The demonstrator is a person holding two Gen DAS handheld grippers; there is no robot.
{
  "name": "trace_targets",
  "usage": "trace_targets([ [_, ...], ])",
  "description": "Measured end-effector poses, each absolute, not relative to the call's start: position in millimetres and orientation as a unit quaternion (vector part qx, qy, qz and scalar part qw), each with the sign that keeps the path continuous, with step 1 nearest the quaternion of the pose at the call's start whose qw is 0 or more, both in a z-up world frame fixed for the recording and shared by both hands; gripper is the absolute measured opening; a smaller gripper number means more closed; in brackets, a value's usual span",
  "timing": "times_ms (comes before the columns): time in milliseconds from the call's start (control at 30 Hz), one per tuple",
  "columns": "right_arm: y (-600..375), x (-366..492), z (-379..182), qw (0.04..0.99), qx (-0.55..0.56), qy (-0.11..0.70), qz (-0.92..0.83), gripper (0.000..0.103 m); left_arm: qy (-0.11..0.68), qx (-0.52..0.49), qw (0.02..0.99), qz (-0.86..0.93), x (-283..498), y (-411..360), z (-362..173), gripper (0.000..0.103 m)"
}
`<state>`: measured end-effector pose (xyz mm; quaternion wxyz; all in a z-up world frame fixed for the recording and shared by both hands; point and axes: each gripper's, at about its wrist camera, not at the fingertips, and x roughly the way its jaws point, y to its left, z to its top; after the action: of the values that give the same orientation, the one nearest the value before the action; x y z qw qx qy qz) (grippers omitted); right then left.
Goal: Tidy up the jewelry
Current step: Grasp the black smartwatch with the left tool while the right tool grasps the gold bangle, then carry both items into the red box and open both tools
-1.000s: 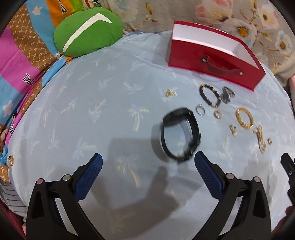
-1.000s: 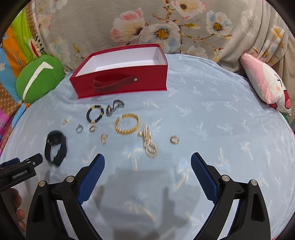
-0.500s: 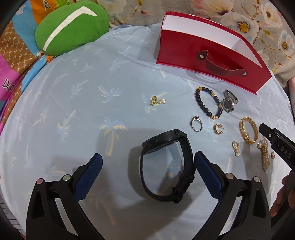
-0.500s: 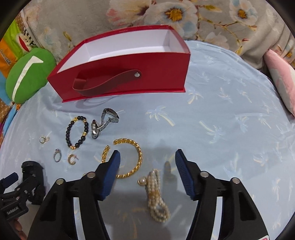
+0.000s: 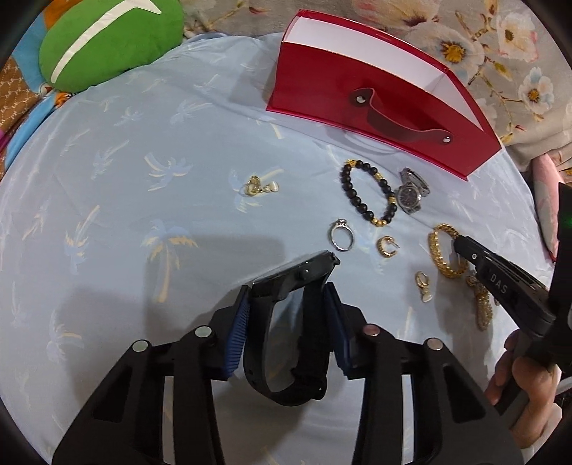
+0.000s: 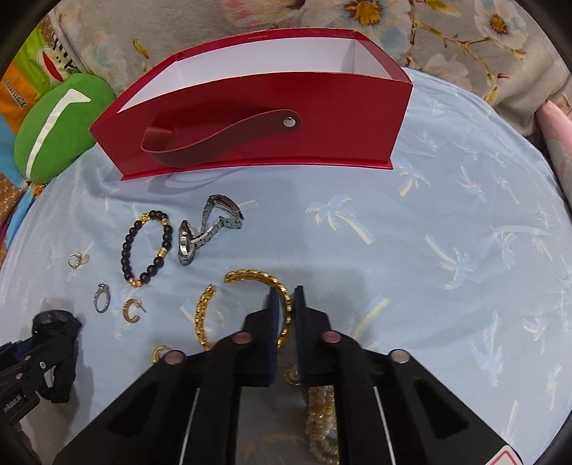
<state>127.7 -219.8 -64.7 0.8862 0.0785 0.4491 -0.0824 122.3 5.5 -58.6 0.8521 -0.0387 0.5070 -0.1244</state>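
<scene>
A green cushion (image 5: 107, 39) is lying at ten o'clock, floral fabric (image 6: 447, 28) is spreading at twelve, beyond a palm-print sheet (image 5: 143, 179)

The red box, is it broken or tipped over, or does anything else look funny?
The red box stands upright and looks whole; what shows of its white inside is bare. Its strap handle sags loose. One oddity: the silver watch lies on its edge instead of flat. The other loose jewelry lies flat on the blue cloth.

A pale blue palm-print sheet (image 5: 143, 200) covers the bed; a floral blanket (image 6: 447, 32) lies behind.
</scene>
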Motion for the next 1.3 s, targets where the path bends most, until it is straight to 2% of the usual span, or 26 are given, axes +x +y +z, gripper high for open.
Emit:
trace_targets([
  [200, -215.2, 117.0, -50.4, 0.894, 0.094, 0.432, -0.07, 0.004, 0.495, -0.049, 0.857, -0.136, 111.1, 11.2, -45.1, 0.035],
  [767, -213.7, 62.7, 58.6, 0.942, 0.096, 0.317, -0.055, 0.004, 0.365, -0.027, 0.918, -0.151, 94.2, 25.1, 65.3, 0.034],
  [1067, -239.7, 113.0, 106.3, 0.957, 0.087, 0.27, -0.063, 0.004, 0.264, 0.001, 0.953, -0.152, 152.7, -5.3, 131.9, 0.034],
  [1300, -259.0, 177.2, 110.8, 0.958, 0.081, 0.262, -0.081, 0.004, 0.232, 0.017, 0.957, -0.175, 213.4, -51.4, 139.5, 0.034],
])
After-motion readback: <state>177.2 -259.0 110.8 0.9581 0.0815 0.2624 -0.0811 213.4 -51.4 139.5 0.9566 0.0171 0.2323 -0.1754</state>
